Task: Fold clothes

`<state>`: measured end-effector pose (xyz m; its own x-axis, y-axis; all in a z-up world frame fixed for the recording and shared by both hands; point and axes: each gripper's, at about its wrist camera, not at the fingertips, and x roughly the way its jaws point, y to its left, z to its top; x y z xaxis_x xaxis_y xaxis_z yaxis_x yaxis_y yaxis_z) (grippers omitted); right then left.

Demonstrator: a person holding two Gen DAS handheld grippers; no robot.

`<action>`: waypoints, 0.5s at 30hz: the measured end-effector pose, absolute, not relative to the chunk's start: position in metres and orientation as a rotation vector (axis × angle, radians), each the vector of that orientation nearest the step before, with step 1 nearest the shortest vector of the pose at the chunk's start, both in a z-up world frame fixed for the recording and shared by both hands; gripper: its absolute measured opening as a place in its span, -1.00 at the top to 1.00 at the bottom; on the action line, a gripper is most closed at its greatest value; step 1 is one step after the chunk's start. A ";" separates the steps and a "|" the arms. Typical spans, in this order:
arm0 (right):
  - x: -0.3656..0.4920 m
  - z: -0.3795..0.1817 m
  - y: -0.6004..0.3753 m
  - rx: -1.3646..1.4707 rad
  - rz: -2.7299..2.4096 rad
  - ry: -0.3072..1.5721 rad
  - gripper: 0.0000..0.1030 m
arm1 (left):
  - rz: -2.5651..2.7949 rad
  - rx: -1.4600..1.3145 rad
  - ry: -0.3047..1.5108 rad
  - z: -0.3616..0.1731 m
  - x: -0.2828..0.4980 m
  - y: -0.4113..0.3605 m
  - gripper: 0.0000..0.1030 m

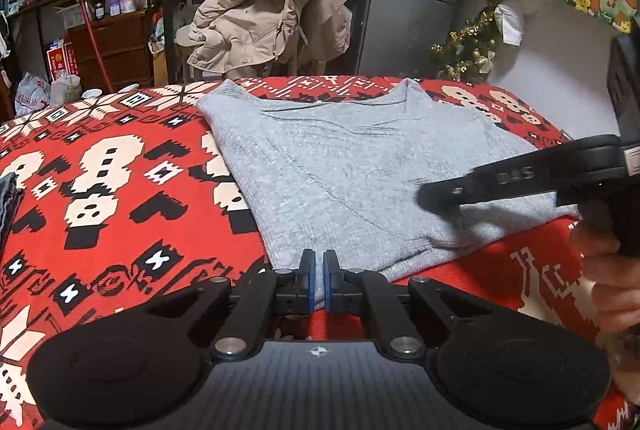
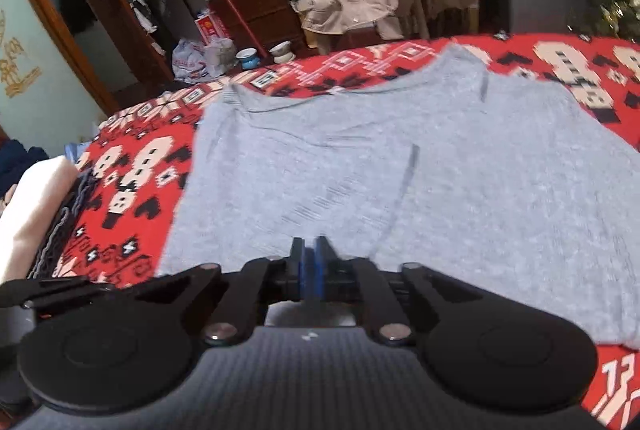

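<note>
Garment: I see a grey top [image 1: 344, 170] lying spread flat on the red patterned cover [image 1: 120, 190], neckline at the far side, hem toward me.
Left hand-held gripper [image 1: 319, 280]: its blue pads are nearly together and pinch the near hem of the grey top, close to the near-left corner of the cloth.
Right hand-held gripper [image 2: 310, 272]: I read its jaws as together, blue pads meeting, with the near edge of the grey top [image 2: 400, 170] right at the fingertips; the blur stops me telling for sure whether cloth is caught between them.
Right gripper from the left camera: it [image 1: 434, 196] reaches in from the right, its tip low over the near-right part of the top, with a hand [image 1: 608, 278] behind it.
Cover: red with cream and black figures, showing on the left, right and far sides of the top.
Left edge, right camera: a cream folded cloth [image 2: 36, 206] lies at the near left.
Background: a beige coat [image 1: 268, 10] is draped over a seat beyond the far edge, cluttered shelves to the far left.
</note>
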<state>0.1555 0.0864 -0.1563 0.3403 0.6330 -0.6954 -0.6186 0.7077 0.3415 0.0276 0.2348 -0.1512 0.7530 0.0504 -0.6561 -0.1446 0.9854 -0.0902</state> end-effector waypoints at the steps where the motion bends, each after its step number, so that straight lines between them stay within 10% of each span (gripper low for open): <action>1: 0.157 -0.157 0.081 0.023 0.805 0.912 1.00 | 0.106 -0.135 0.710 -0.151 0.028 0.234 0.88; 15: 0.212 -0.137 0.080 -0.037 0.715 0.815 0.61 | 0.081 -0.146 0.664 -0.131 0.043 0.239 0.87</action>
